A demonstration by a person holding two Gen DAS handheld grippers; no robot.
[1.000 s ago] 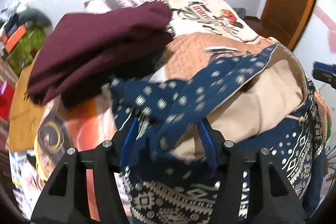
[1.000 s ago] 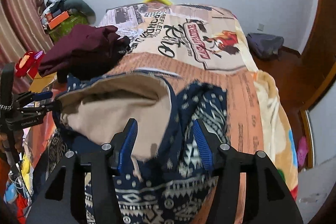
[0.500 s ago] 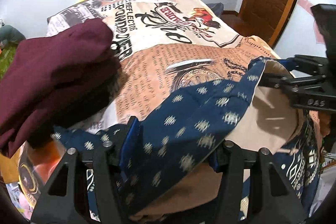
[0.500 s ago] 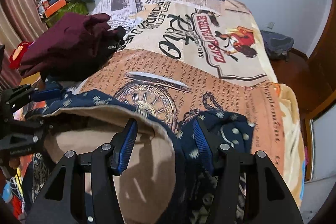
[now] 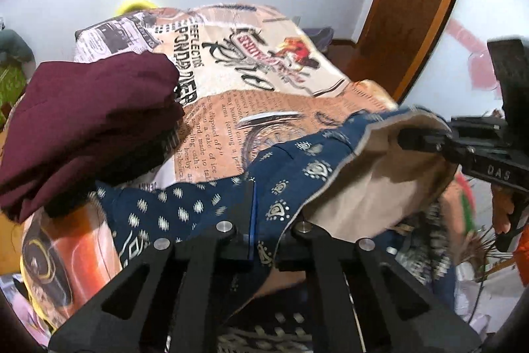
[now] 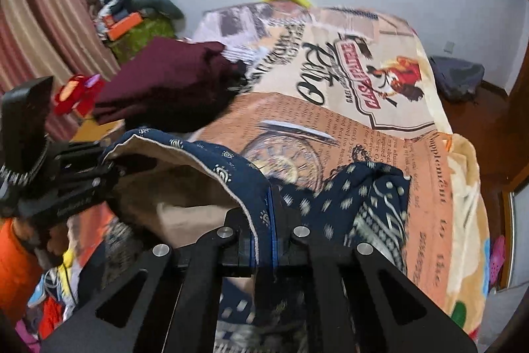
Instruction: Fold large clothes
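Observation:
A navy patterned garment (image 5: 198, 207) with a beige lining (image 5: 373, 187) is held up over the near end of the bed. My left gripper (image 5: 258, 217) is shut on its edge; the cloth drapes over the fingers. My right gripper (image 6: 264, 220) is shut on the same edge (image 6: 231, 174) farther along. Each gripper shows in the other's view: the right one at the right of the left wrist view (image 5: 426, 141), the left one at the left of the right wrist view (image 6: 109, 174). The edge hangs slack between them and the beige lining (image 6: 185, 187) faces me.
The bed carries a printed newspaper-style blanket (image 6: 363, 128). A stack of maroon folded clothes (image 5: 86, 121) lies on its left side, also in the right wrist view (image 6: 165, 81). A wooden door (image 5: 413, 5) stands right of the bed. Clutter (image 6: 132, 22) and a curtain lie at the left.
Both grippers have closed on the garment's edge and lifted it off the bed. The cloth now hangs between them with the lining open toward me.

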